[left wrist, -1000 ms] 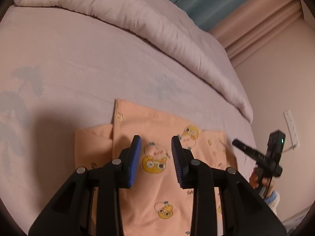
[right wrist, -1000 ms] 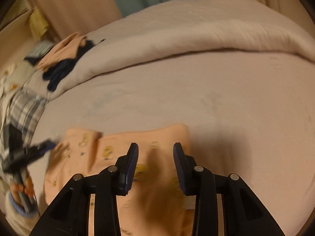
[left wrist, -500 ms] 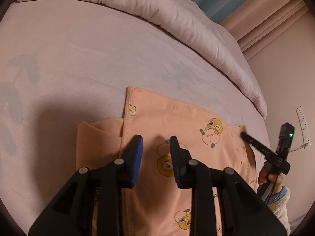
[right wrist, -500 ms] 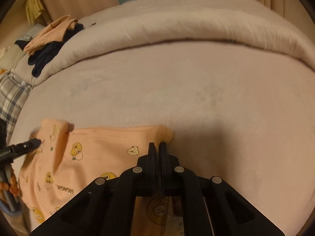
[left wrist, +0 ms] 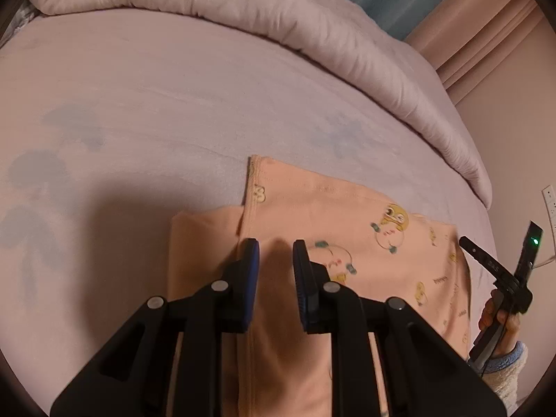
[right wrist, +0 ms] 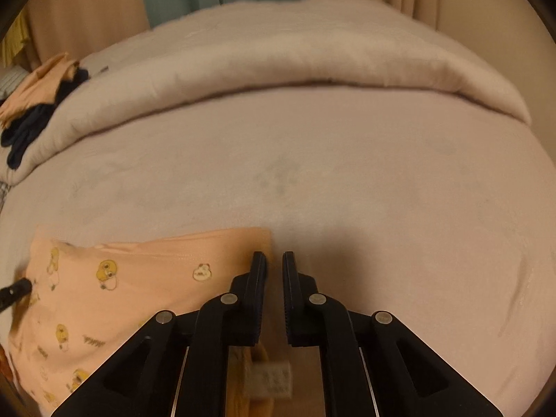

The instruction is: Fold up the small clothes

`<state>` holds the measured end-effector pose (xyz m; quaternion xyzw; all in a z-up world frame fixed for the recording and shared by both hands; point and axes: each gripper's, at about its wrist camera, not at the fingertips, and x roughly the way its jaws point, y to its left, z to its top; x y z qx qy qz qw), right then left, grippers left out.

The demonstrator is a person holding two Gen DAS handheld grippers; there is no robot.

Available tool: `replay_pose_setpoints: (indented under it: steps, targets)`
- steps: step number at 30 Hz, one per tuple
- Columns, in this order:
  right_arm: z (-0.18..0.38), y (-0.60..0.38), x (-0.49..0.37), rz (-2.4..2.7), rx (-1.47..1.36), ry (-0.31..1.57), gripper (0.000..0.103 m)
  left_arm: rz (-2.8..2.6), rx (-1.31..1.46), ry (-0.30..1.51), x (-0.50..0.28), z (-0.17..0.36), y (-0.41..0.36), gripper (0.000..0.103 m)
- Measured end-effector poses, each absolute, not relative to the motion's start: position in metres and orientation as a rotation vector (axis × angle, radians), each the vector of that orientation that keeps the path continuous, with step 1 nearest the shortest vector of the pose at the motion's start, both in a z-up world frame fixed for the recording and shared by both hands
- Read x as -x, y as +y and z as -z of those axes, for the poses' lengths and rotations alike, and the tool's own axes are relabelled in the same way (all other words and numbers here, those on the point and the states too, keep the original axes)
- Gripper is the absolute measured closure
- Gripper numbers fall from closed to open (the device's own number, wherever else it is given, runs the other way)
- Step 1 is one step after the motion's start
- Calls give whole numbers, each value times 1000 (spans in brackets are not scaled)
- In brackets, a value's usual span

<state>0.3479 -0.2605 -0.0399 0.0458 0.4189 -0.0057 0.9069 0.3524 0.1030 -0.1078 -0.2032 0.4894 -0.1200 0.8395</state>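
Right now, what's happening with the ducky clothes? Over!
Left gripper open over peach garment, jaws just closing, not pinching. Right gripper barely open at its edge, just eased apart, nothing between. Garment partly folded, flat on bed. Duvet behind, apart.

The left gripper's (left wrist: 274, 253) jaws have been closing over the peach garment (left wrist: 333, 201).

A small peach-orange cotton garment (left wrist: 323, 215) printed with yellow cartoon ducks and small lettering is laid flat on a pale pink bed sheet. One plain side panel is folded inward, so that a stitched hem edge is shown running up its middle. In the right wrist view the garment (right wrist: 139, 278) is seen spread leftward, a white care label visible at its near edge.
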Motion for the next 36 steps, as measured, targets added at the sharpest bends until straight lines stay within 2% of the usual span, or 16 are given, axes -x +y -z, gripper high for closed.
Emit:
replay_pose_setpoints:
  steps: [2,3,7,12,19,21,22,25,27,36]
  targets:
    - [31,-249,-334,-131,-104,834,83,280,415,996,-339,99,103,83]
    - [29,-243,-327,-190,-103,820,82,298,410,969,-332,94,102,82]
    - [33,-220,-306,-332,-46,855,81,395,376,938,-306,88,89,78]
    - [63,-200,-262,-215,255,950,81,401,212,1021,-266,122,77,78]
    - [60,-231,-208,-209,234,1002,78,415,330,1030,-225,124,113,78]
    - [52,-243,-198,-206,174,1000,69,407,386,1034,-217,121,124,77]
    - [49,-241,-193,-209,155,992,67,402,415,1032,-209,120,130,72]
    - [42,-242,-178,-232,101,956,63,358,473,1004,-191,114,145,45]
    - [40,-237,-176,-245,106,941,55,356,520,1005,-191,116,152,44]
    - [29,-213,-169,-395,75,901,52,418,729,1035,-211,127,150,44]
